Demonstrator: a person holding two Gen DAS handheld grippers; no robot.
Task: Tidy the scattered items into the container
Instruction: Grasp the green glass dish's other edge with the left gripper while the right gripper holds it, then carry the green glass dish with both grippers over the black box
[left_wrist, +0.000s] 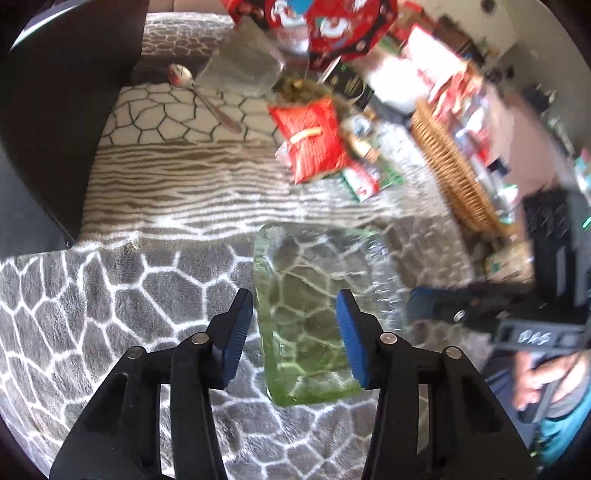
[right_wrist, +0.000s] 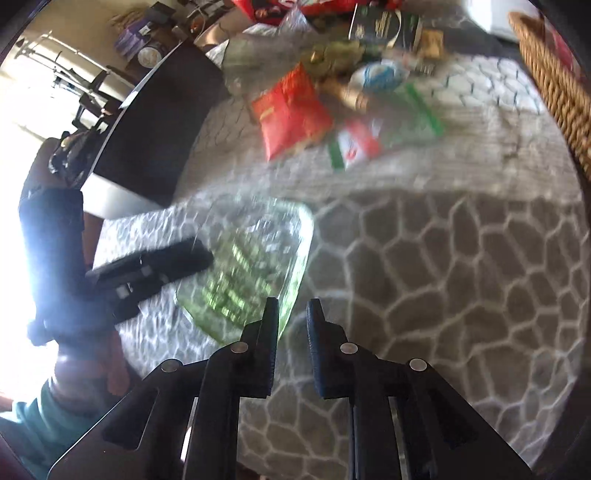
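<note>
A clear, green-tinted glass dish (left_wrist: 306, 295) lies on the patterned cloth. My left gripper (left_wrist: 294, 293) hangs over its near end, open, with its blue pads (left_wrist: 238, 332) either side of the dish and no clear contact. In the right wrist view the dish (right_wrist: 258, 254) is blurred and the left gripper (right_wrist: 159, 264) reaches its left edge. My right gripper (right_wrist: 293, 301) has a narrow gap with nothing in it, just past the dish's near corner. A wicker basket (left_wrist: 450, 166) stands at the right, also at the top right (right_wrist: 554, 81).
A red snack packet (left_wrist: 314, 140), a red, white and green packet (left_wrist: 364, 182), a spoon (left_wrist: 199, 92), a clear bag (left_wrist: 243, 62) and boxes lie further back. Dark furniture (left_wrist: 55, 110) borders the left. A hand (left_wrist: 546, 376) holds the right gripper (left_wrist: 432, 306) beside the dish.
</note>
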